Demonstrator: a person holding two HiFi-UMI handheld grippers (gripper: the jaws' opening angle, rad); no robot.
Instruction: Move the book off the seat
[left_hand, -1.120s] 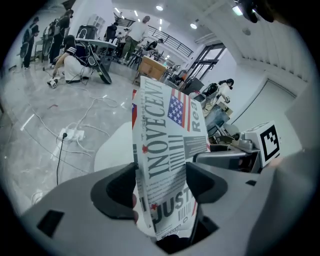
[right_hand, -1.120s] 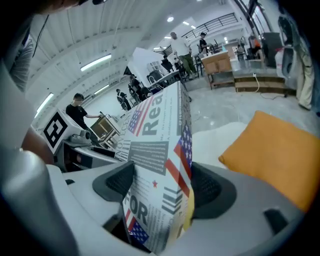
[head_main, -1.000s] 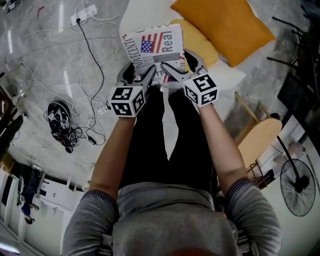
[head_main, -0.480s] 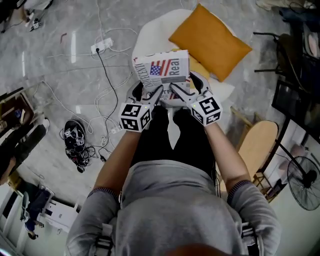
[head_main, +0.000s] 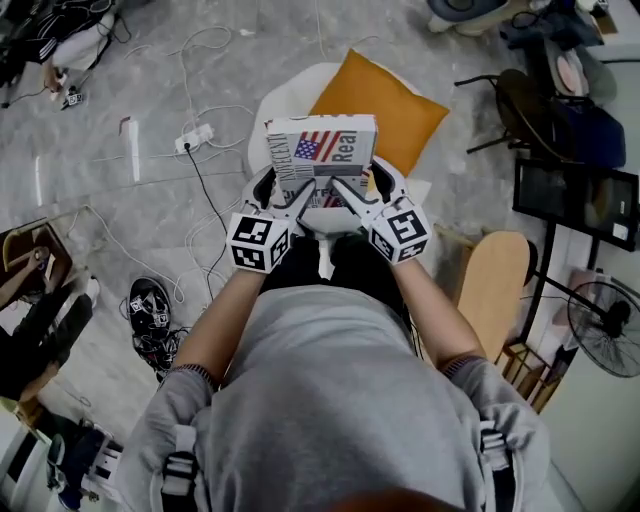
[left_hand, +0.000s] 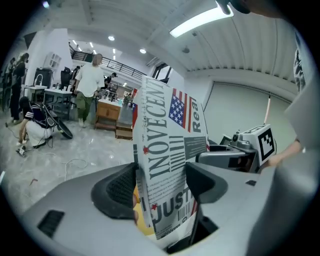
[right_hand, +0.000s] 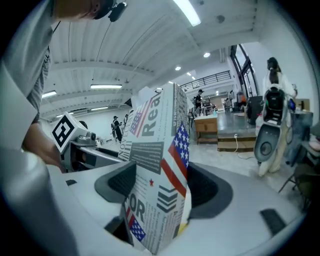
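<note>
The left gripper (head_main: 297, 193) is gripping the near left corner of the book (head_main: 322, 148). Its jaws are standing fairly wide, and the left gripper view shows both pads pressing on the thick, newspaper-printed volume. The right gripper (head_main: 352, 192) is clamping the near right corner the same way. Its jaws have just been closing a little, with the book between them and the pads bearing on its flag-printed side. The two grippers are sitting close beside each other, and together they are holding the book in the air in front of the person's chest, cover up.

Below and beyond the book, the orange cushion (head_main: 385, 100) is lying on the white seat (head_main: 272, 108), and the book is touching neither. Farther left, a power strip (head_main: 195, 137) and loose cables are lying on the grey floor (head_main: 120, 200).

Compared with a second ago, both grippers and the book are riding higher. The cushion and seat are looking smaller and farther beneath them, and more of the floor is showing around the seat. The grip on the two near corners is unchanged.
</note>
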